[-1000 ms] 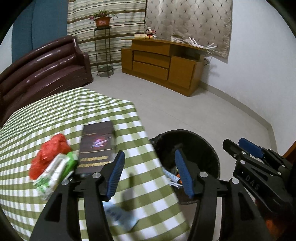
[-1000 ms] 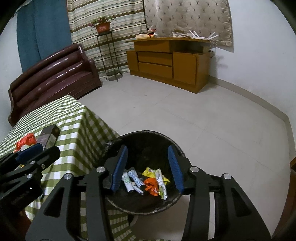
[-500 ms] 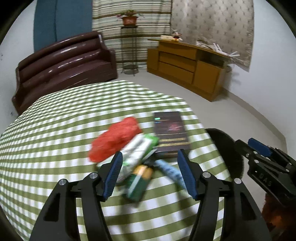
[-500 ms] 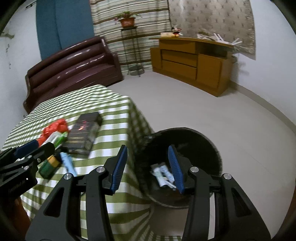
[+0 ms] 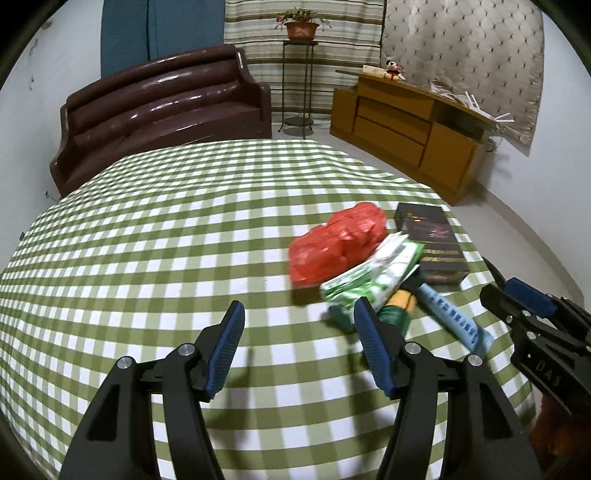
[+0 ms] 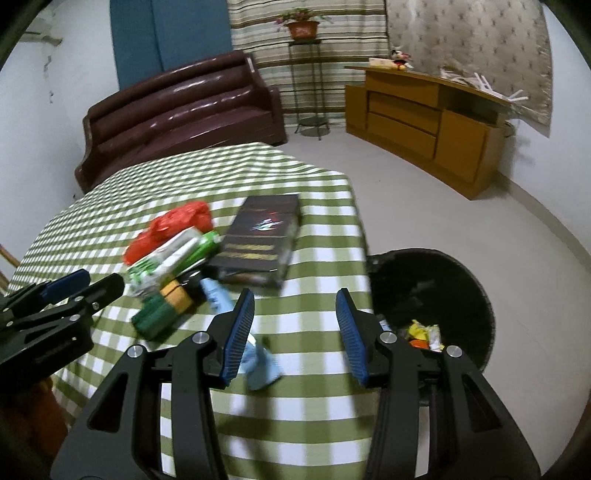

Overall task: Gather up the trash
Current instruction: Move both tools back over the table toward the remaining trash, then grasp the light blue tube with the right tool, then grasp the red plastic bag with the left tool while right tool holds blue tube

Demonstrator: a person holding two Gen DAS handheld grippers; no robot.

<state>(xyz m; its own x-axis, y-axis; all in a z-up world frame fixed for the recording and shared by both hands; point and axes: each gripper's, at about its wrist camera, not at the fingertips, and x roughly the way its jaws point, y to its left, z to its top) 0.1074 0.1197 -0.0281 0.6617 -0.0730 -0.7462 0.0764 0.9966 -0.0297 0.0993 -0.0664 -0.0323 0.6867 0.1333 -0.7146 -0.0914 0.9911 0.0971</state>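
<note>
Checked table [image 5: 147, 229], trash pile around a red bag [image 5: 338, 242] just right of the left gripper [image 5: 299, 347], jaws apart, empty, right gripper [image 6: 295, 332] likewise spread above a blue tube [image 6: 258, 363], black bin [image 6: 472, 295] beside the table.

A glossy dark-brown leather sofa [image 5: 162, 107] stands against a white wall [image 5: 33, 85] beside a blue curtain [image 5: 162, 29], while a striped drape [image 5: 332, 44] hangs behind a slim metal plant stand [image 5: 300, 85] — a wooden sideboard [image 5: 410, 129] sits on the pale tiled floor [image 6: 461, 221].
</note>
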